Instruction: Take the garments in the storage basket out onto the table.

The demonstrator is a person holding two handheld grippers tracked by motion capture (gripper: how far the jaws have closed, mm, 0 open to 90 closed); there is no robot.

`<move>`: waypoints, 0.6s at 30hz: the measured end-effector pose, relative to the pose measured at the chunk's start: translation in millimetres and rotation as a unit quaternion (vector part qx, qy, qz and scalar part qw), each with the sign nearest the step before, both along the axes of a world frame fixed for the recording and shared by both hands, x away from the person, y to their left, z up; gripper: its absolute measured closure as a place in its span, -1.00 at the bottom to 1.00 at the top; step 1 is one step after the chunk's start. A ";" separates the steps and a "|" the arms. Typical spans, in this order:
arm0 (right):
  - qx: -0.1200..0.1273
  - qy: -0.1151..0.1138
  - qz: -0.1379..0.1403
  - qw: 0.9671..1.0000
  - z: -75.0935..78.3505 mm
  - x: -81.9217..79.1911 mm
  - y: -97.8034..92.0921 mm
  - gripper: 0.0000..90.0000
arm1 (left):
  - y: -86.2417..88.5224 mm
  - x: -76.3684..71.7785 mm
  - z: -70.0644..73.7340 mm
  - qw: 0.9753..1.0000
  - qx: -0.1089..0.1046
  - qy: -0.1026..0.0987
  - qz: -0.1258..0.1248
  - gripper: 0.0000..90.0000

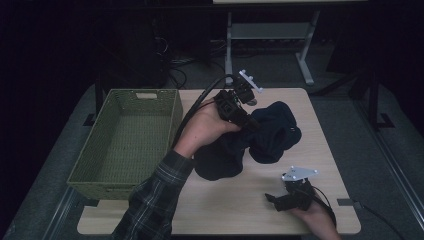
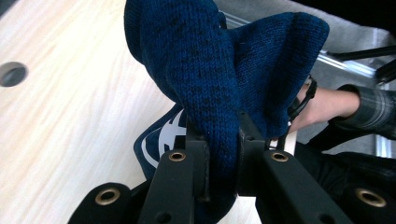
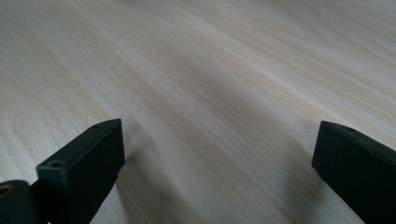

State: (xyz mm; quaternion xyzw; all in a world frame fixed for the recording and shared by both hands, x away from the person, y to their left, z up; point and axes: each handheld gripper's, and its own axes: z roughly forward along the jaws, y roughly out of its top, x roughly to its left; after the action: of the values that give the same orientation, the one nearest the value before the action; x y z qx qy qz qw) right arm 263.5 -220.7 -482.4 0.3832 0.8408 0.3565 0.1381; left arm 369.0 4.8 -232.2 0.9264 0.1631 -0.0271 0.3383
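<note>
Nearest the camera in the high view, a plaid sleeve (image 1: 150, 200) comes up from the near edge, and its hand carries the left gripper (image 1: 246, 121) out over the middle of the table (image 1: 225, 210); the jaws are clenched on a fold of a dark blue knitted garment (image 1: 270, 135), which the left gripper view shows pinched between the two black jaws (image 2: 219, 154) (a white emblem (image 2: 166, 135) on blue cloth peeks out just behind them). From the grip the garment droops onto the wooden top, bunched in a heap right of centre; part of it is lifted, part rests on the table. At the near right corner the right gripper (image 1: 272, 198) lies low over bare wood, well apart from the garment; its jaws stand wide and released, with nothing between them but tabletop in the right gripper view (image 3: 210, 154). A green woven basket (image 1: 172, 120) sits on the left side of the table, its right wall near the left forearm.
</note>
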 end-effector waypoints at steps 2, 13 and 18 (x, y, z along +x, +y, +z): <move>0.000 0.000 0.000 1.000 0.0 0.0 0.0 -0.95 | -2.9 1.5 -7.1 1.000 -0.005 0.011 -0.007 0.77; 0.001 0.001 0.000 1.000 0.0 -0.1 0.1 -0.95 | -13.5 24.0 -61.7 0.998 -0.011 0.059 0.004 0.77; 0.001 0.000 0.000 1.000 -0.2 0.1 0.1 -0.95 | -9.2 38.1 -84.3 0.997 -0.004 0.067 0.025 0.77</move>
State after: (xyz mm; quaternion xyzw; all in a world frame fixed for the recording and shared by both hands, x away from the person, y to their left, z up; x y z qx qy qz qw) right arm 263.5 -220.6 -482.6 0.3829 0.8406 0.3575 0.1378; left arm 407.1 -4.4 -316.6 0.9169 0.2081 -0.0810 0.3307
